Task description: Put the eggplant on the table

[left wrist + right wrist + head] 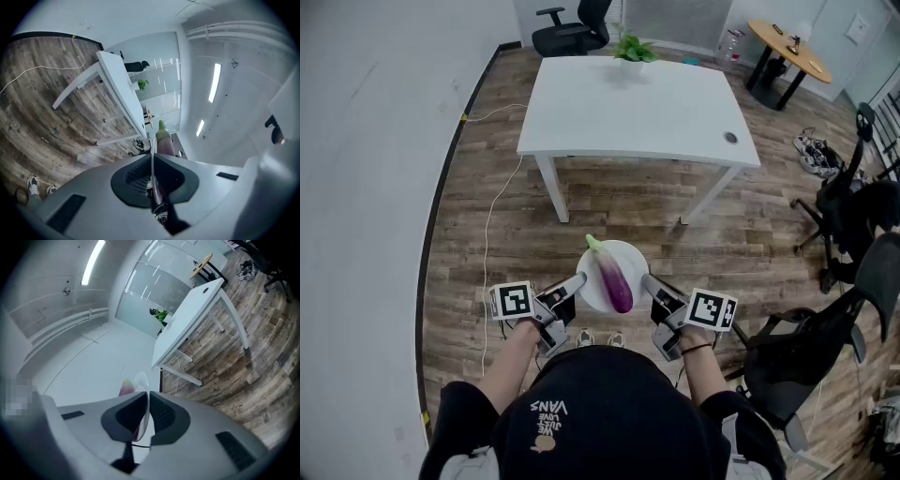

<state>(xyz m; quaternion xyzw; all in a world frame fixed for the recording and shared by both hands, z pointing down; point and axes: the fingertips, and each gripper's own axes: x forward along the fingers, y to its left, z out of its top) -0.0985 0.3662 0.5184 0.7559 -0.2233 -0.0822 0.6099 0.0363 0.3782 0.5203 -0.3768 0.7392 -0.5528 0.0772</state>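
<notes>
Black cap (pixel 598 412) on the person's head sits right under the camera. Just past it, two arms reach out, and each one holds a tool. On one side, the left tool (pixel 577 281) pinches the left rim of a white plate (pixel 630 253). On the other side, the right tool (pixel 650 281) pinches the right rim. Both press tight on the thin edge. On the plate lies the purple eggplant (pixel 615 279), with its green end pointing away from the person. Plate and eggplant hang in the air over the wood floor (pixel 609 206). Well ahead is the white counter (pixel 637 112), with a little green plant (pixel 633 49) at its far side.

To do this step well, I think the person should walk slowly to the counter with both tools at the same height. Then the plate is flat and the eggplant does not roll off. Both pinches should be tight until the plate rests on the bare near part of the counter.
</notes>
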